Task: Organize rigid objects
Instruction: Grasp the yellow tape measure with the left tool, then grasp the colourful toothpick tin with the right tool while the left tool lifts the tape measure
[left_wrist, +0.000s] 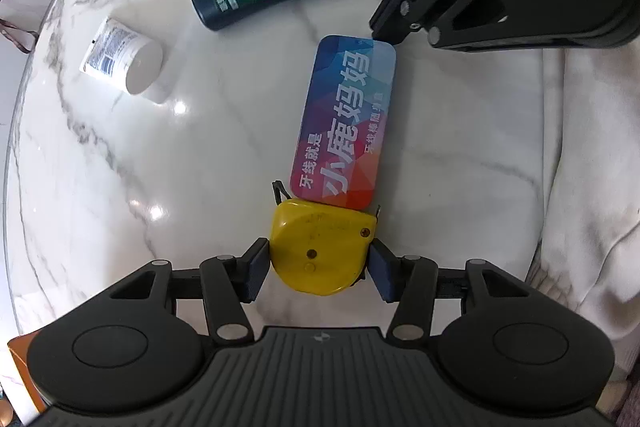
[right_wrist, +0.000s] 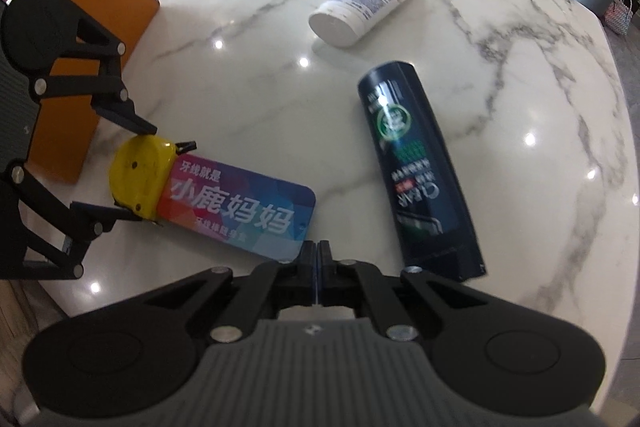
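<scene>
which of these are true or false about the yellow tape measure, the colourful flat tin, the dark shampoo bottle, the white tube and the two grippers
1. The left gripper has the yellow tape measure between its fingers. True.
2. The dark shampoo bottle stands upright on the marble table. False: it lies on its side.
3. The right gripper is shut, with nothing between its fingers. True.
4. The colourful flat tin lies far from the tape measure. False: one short end meets it.
5. The white tube rests on top of the shampoo bottle. False: it lies apart, on the table.
</scene>
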A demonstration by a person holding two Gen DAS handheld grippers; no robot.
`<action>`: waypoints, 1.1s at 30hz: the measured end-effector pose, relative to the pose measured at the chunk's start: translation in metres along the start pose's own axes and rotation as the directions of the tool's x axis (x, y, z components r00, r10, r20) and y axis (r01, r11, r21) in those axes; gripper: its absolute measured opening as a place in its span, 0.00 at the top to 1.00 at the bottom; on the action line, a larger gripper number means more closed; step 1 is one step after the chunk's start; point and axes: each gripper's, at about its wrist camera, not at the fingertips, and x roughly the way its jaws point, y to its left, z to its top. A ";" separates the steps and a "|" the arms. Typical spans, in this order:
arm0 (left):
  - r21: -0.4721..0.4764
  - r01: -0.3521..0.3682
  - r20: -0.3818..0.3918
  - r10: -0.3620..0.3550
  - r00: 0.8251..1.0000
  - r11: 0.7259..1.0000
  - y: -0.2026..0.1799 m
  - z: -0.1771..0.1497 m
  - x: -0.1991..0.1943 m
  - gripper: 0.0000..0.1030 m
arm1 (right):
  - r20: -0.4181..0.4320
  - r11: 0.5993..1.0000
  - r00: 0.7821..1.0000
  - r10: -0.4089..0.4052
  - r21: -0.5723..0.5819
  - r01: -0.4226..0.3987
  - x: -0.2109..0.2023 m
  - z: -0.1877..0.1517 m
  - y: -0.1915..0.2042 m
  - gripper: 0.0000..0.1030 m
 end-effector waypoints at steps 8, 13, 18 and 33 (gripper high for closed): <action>-0.019 -0.006 0.010 0.007 1.000 1.000 0.003 -0.014 0.002 0.22 | 0.046 0.975 0.999 -0.002 -0.220 0.012 -0.019 -0.010 -0.006 0.80; -0.053 0.026 0.033 -0.024 0.999 0.998 0.015 -0.023 0.001 0.19 | 0.060 0.881 0.989 0.134 -0.464 -0.091 -0.026 -0.007 0.005 0.51; -0.039 0.050 0.054 -0.048 0.997 0.998 0.019 -0.027 0.001 0.21 | 0.020 0.742 0.988 0.153 -0.663 -0.101 -0.013 0.001 0.026 0.43; -0.249 0.135 0.151 -0.099 0.984 0.959 0.060 -0.074 -0.010 0.37 | -0.094 0.691 0.972 0.217 -0.688 -0.221 0.020 0.029 0.022 0.40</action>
